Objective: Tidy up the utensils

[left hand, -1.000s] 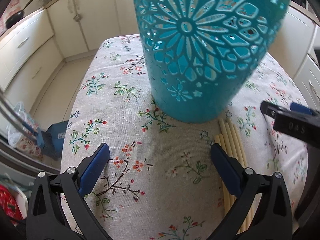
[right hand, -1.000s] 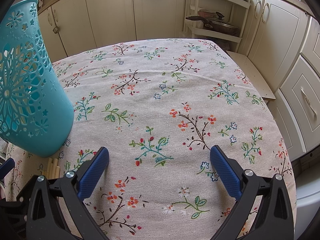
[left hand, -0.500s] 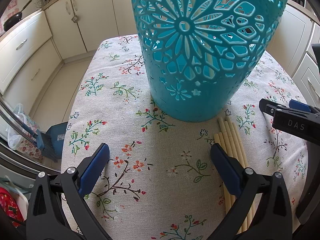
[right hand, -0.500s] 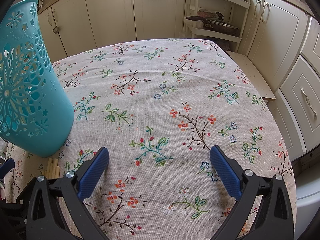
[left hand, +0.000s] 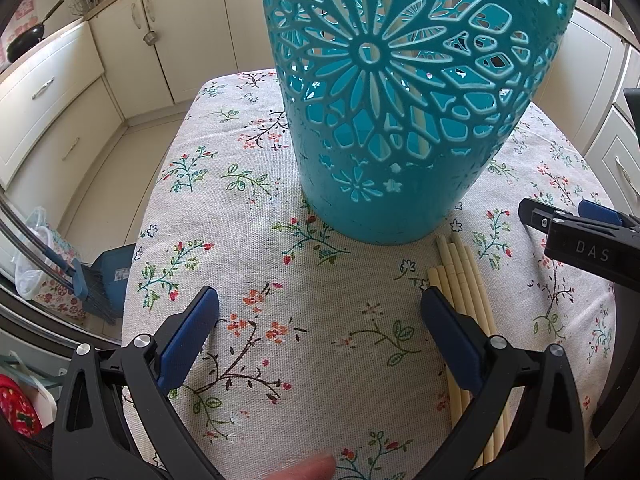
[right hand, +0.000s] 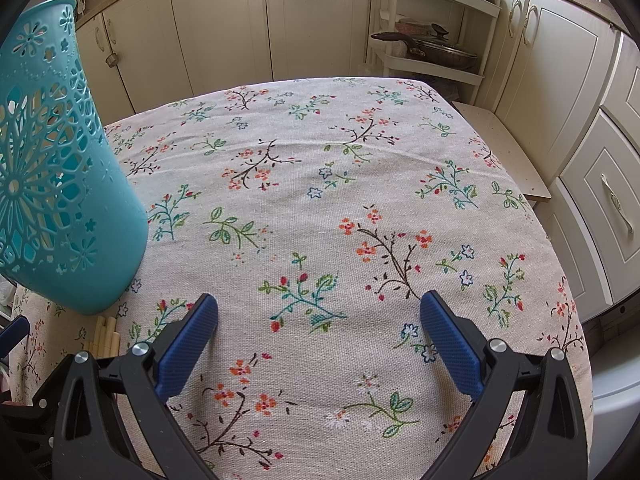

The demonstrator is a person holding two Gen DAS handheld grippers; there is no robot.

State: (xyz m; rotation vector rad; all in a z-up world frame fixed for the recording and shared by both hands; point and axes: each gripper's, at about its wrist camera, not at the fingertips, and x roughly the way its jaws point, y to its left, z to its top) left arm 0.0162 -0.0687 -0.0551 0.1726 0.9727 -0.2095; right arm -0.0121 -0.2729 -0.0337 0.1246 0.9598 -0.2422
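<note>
A teal cut-out utensil holder (left hand: 404,100) stands upright on the floral tablecloth (left hand: 320,320), close ahead in the left wrist view. Pale sticks show through its holes. Several pale wooden chopsticks (left hand: 464,280) lie on the cloth by its base, partly under my left gripper's right finger. My left gripper (left hand: 318,314) hangs open just short of the holder, nothing between its fingers. In the right wrist view the holder (right hand: 52,168) is at far left, the chopsticks' ends (right hand: 106,336) peek out below it, and my right gripper (right hand: 319,318) is open over bare cloth.
My right gripper's black body (left hand: 588,240) intrudes at the right of the left wrist view. Cream cabinets (right hand: 224,32) surround the table; a shelf rack with a lidded pan (right hand: 436,50) stands beyond its far edge. A broom and dustpan (left hand: 100,276) sit on the floor left.
The left wrist view has tilted slightly, so the holder sits a little more centred and larger. The right gripper and its view have barely moved.
</note>
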